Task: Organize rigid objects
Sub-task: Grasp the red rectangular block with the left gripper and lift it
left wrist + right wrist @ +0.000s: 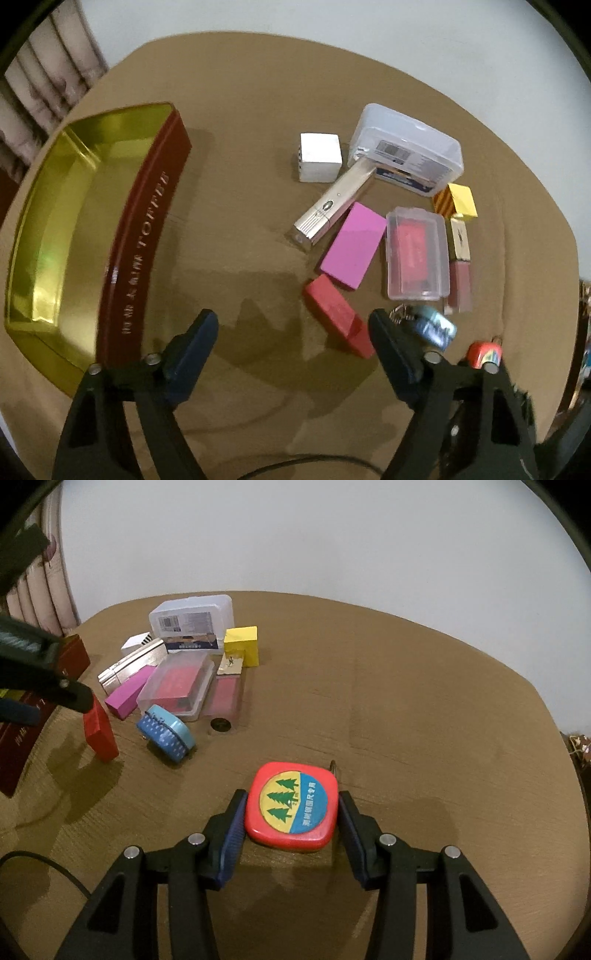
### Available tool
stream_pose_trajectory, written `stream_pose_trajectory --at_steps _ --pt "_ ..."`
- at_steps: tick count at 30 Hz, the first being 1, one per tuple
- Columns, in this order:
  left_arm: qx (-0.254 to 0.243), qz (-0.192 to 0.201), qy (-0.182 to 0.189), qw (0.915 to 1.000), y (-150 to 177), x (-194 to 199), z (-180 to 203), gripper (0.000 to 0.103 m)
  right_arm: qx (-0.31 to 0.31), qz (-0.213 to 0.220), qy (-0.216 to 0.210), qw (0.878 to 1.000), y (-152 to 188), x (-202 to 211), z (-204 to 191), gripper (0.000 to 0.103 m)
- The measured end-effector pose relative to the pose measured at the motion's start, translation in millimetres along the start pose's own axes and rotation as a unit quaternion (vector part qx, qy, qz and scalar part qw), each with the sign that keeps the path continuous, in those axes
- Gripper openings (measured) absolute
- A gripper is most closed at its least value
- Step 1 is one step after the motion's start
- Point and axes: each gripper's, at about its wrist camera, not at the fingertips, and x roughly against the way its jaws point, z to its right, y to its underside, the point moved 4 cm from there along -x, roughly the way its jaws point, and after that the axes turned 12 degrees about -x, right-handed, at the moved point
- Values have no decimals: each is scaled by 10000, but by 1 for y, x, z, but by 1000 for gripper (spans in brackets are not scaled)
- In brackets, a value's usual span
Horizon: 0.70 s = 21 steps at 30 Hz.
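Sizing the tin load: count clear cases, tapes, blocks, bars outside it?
Clear cases: 2 (large case, small case)
Tapes: 2 (red tape, blue tape)
Blocks: 6 (white block, pink block, red block, yellow block, cream block, mauve block)
Silver bar: 1
Total: 11

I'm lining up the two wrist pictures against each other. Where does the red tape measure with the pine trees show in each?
Left wrist: the red tape measure peeks out at lower right, behind the left gripper's right finger, mostly hidden.
Right wrist: it fills the lower centre, between the right gripper's fingers.
Shared landmark: the blue polka-dot tin, just beside it toward the pile.
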Motion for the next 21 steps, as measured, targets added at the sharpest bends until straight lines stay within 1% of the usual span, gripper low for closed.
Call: stream_pose_trajectory --at_steps 1,3,5,7,9,10,11,13,15,18,19,21 --pt "40 -69 27 10000 -2 -4 1 72 -17 -2 -13 10000 4 5 0 49" --pt "114 -175 105 9997 -5 -11 1 63 -11 7 -4 10000 4 6 0 49" --pt "153 -271 147 9994 -8 -17 2 58 -21 8 -12 10000 5 6 1 49" --pt "183 -266 162 9993 -9 -20 4 54 -23 11 -12 10000 6 6 1 49" --pt "172 -215 56 9996 -10 -23 6 45 -28 14 -13 10000 7 8 2 49" --pt "142 -209 9 9997 -10 -25 6 43 -34 13 -18 10000 7 7 2 49" --pt "131 -229 30 9996 -15 -29 2 40 -35 13 -19 10000 7 7 2 49" --pt "132 -296 73 9994 -12 -36 1 37 -38 13 -24 10000 6 7 2 49" --pt "103 -226 18 9997 -7 -38 -1 34 -36 12 -30 10000 4 6 1 49" --pt "-86 -122 -72 9999 -3 -39 -2 31 -31 15 -22 10000 4 6 2 49" --pt "-129 -98 -89 9998 -1 -37 6 30 -32 14 -22 10000 4 6 2 49" --pt "-208 -20 -147 9997 1 -39 10 25 -28 14 -16 10000 4 6 1 49"
